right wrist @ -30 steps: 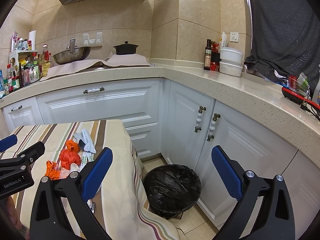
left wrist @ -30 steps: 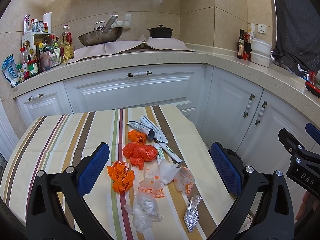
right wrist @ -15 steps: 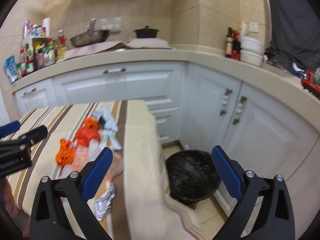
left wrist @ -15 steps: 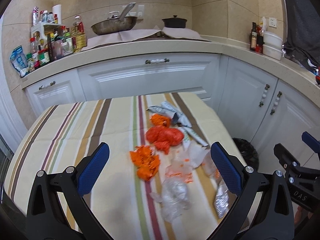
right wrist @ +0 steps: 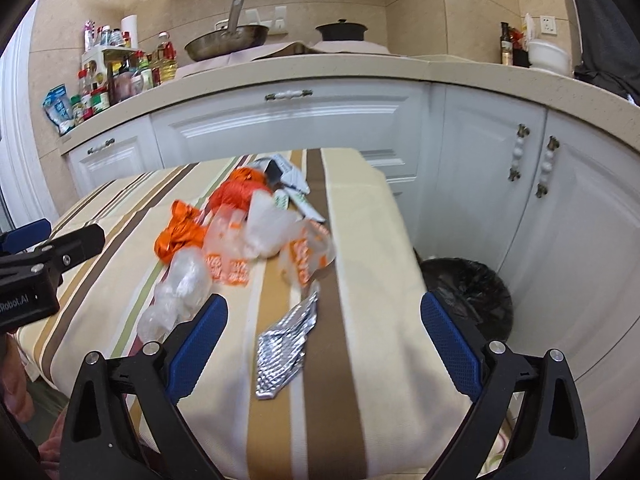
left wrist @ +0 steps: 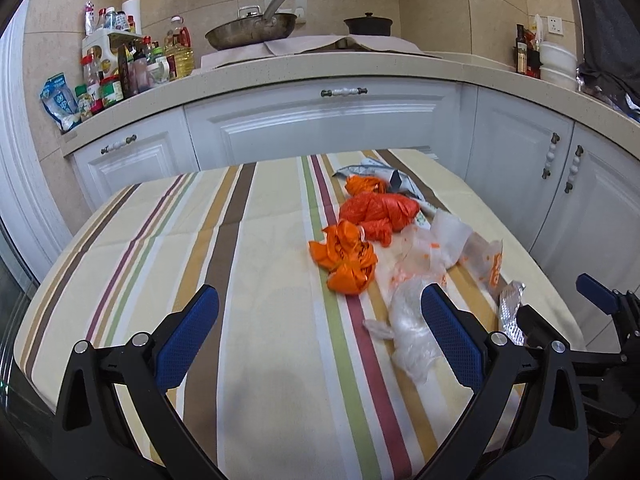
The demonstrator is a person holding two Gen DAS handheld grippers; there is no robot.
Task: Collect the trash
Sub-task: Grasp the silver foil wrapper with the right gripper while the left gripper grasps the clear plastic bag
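Observation:
Trash lies in a pile on the striped tablecloth (left wrist: 248, 264): orange plastic bags (left wrist: 348, 256), a crumpled clear bag (left wrist: 408, 332), clear wrappers with orange print (right wrist: 304, 256), a silver foil wrapper (right wrist: 286, 352) and white packets (right wrist: 294, 184). My left gripper (left wrist: 320, 336) is open and empty above the table's near side, left of the clear bag. My right gripper (right wrist: 324, 336) is open and empty, hovering over the foil wrapper near the table's right edge. A black-lined trash bin (right wrist: 468, 296) stands on the floor to the right of the table.
White cabinets (left wrist: 320, 120) and a counter run behind and to the right of the table. On the counter are bottles and jars (left wrist: 120, 68), a steel pan (left wrist: 252, 32) and a black pot (left wrist: 368, 24).
Both grippers have swung left and lower toward the table. The right view now faces the trash pile instead of the bin. Both stay open.

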